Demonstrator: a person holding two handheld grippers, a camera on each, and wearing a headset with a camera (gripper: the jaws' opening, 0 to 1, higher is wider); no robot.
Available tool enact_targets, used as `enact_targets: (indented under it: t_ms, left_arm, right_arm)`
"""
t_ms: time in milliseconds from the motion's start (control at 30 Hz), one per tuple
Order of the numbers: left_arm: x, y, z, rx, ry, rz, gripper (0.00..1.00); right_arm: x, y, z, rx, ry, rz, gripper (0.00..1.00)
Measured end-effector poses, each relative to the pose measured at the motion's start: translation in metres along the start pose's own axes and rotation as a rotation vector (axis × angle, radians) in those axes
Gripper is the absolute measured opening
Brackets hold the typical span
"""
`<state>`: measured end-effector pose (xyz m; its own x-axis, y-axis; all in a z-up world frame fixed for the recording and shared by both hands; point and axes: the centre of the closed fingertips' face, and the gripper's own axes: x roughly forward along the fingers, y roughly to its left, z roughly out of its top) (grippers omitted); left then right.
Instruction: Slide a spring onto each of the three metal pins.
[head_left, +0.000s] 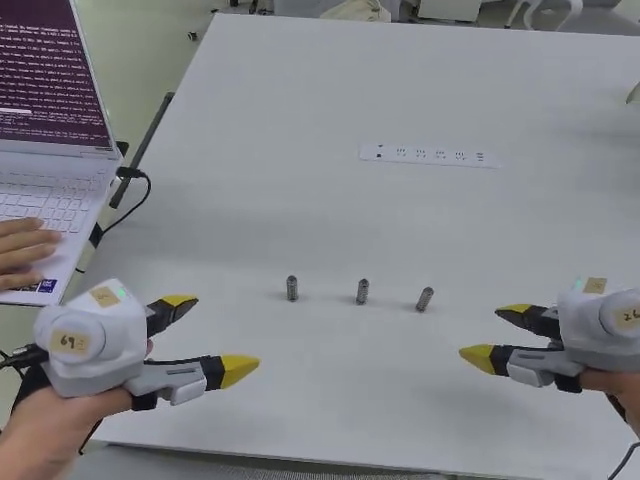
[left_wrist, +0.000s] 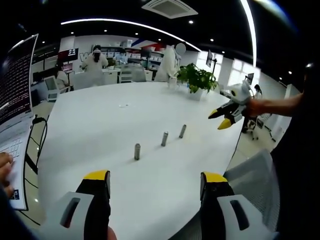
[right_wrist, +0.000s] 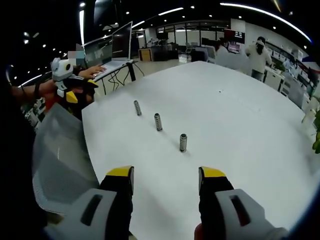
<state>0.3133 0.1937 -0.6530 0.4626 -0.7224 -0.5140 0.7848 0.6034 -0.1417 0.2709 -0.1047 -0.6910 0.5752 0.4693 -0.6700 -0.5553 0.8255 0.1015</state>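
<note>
My L gripper (head_left: 210, 335) at 8 o'clock, R gripper (head_left: 497, 333) at 4, both spread wide; 3 springs (head_left: 362, 291) in a row mid-table (head_left: 300, 120).

Left gripper (head_left: 215, 335) and right gripper (head_left: 492, 333) hover, tips pointing inward, jaws spread wide.

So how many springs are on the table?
3, standing in a row on the white table: the left spring, the middle spring and the right spring. None seems to be hidden.
</note>
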Motion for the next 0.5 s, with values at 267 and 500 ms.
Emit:
enact_targets:
  t_ms: [267,500]
  left_arm:
    - [0.0,0.0,0.0,-0.002,0.0,0.0,0.7]
    - [0.001,-0.001,0.0,-0.005,0.0,-0.003,0.7]
  right_arm:
    - [-0.01,0.01,-0.002,0.057,-0.044,-0.001,0.58]
    - [-0.016,0.02,-0.005,0.096,-0.071,0.005,0.63]
